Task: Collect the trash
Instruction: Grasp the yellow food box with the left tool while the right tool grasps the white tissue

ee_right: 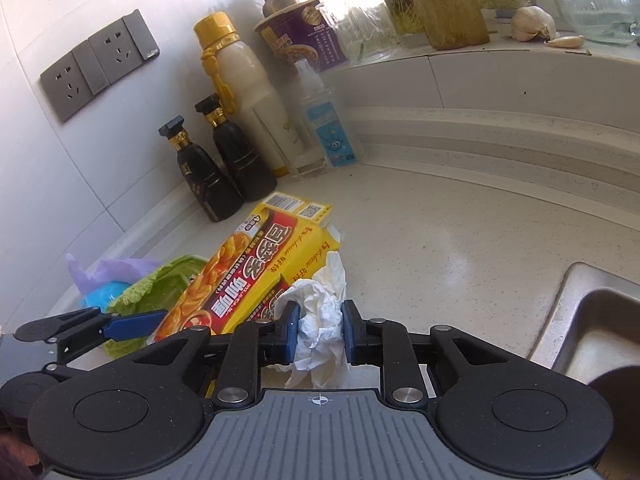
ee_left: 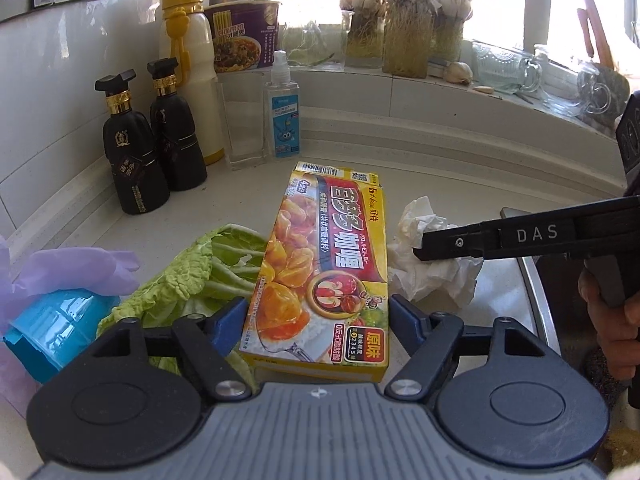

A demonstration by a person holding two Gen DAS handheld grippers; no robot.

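Pinching crumpled white tissue (ee_right: 320,332) in my right gripper (ee_right: 320,332); left gripper (ee_left: 318,316) gapes around the glossy curry box (ee_left: 320,268) (near end hidden).

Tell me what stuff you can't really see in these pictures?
- Cabbage leaf: its near end is hidden by the left gripper in the left view.
- Blue wrapper: partly covered by a purple bag, so what it is stays unclear.
- Sink: cut off by the right view's edge.
- Tissue: its sides are hidden by the right gripper pads.
- Curry box: small print unreadable.
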